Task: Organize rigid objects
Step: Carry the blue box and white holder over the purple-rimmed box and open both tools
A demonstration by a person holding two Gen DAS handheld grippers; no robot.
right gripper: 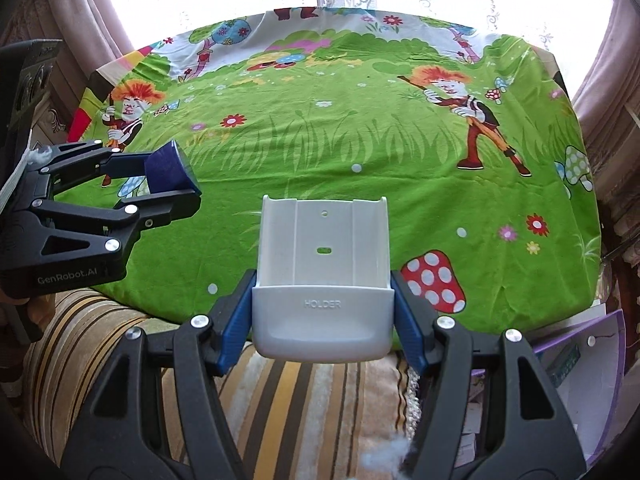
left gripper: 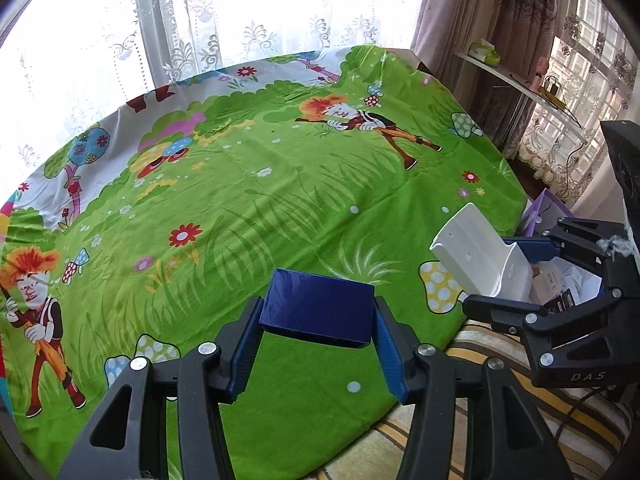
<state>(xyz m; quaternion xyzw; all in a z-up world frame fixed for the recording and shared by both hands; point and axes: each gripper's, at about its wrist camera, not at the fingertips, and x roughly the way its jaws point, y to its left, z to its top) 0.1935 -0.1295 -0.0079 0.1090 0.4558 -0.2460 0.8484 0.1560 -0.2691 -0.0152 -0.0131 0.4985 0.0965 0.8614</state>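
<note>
I have the blue box (left gripper: 318, 307) clamped between the fingers of my left gripper (left gripper: 318, 340), pads pressed flat on its two short sides, and it hangs clear above the near edge of the tabletop (left gripper: 280, 184). My right gripper (right gripper: 323, 320) is closed on the white holder (right gripper: 323, 276) in the same way, its fingers squeezing the lower cup part (the word HOLDER is moulded on its front), with the back plate standing up toward the window. The two pieces are well apart, the holder off to the right of the box and out over the table's edge.

As I judge it, the task is only at its start: both things are picked up, but neither is set down, and the cartoon-printed green cloth in front of me carries nothing at all. What is left is to choose places on that cloth and put both down neatly. Behind the right gripper an open bin (left gripper: 560, 280) holds more small packets; whether those still need sorting I cannot tell.
</note>
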